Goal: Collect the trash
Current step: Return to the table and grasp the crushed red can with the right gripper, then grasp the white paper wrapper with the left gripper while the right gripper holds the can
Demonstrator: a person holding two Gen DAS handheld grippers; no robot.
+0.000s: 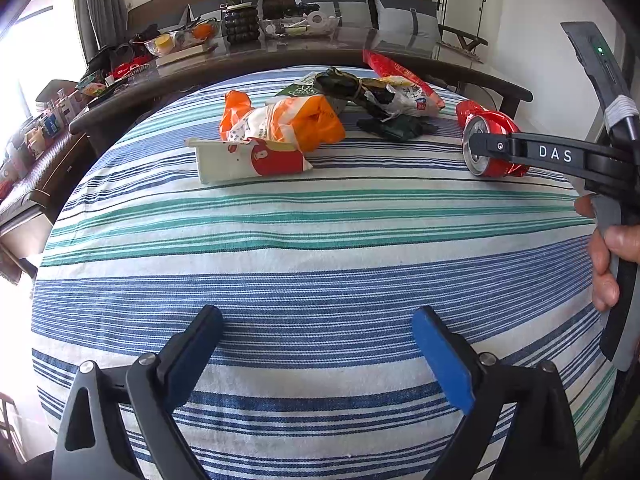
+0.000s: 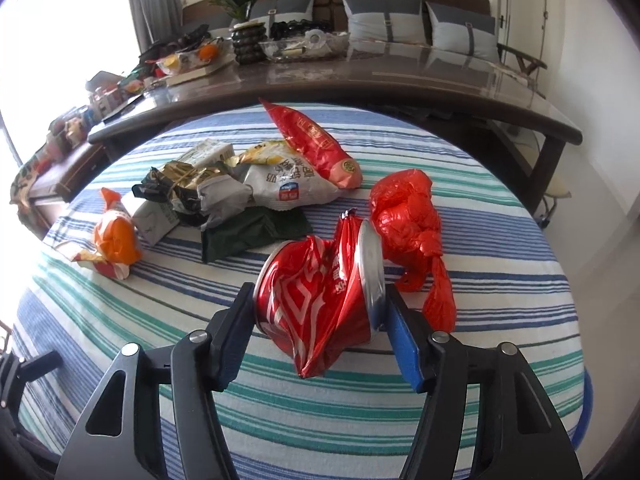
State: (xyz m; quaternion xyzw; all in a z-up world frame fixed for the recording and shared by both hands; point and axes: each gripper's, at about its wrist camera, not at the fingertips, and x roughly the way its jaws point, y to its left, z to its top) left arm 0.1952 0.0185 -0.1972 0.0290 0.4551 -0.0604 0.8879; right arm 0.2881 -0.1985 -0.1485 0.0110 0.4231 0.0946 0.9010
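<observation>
Our right gripper [image 2: 320,320] clamps its jaws on a crumpled red metal can [image 2: 316,304]; our left gripper [image 1: 318,354] hangs open above striped cloth [image 1: 320,240].

Red crushed can [image 2: 320,300], orange bag [image 1: 288,120], blue-green-white striped cloth [image 1: 320,240].

We look low across the striped counter [image 1: 320,240] from the left hand-held gripper [image 1: 316,354], trash far at 12 o'clock. From the right hand-held gripper [image 2: 320,336], we sit close. Both share the can [image 2: 320,300].
</observation>
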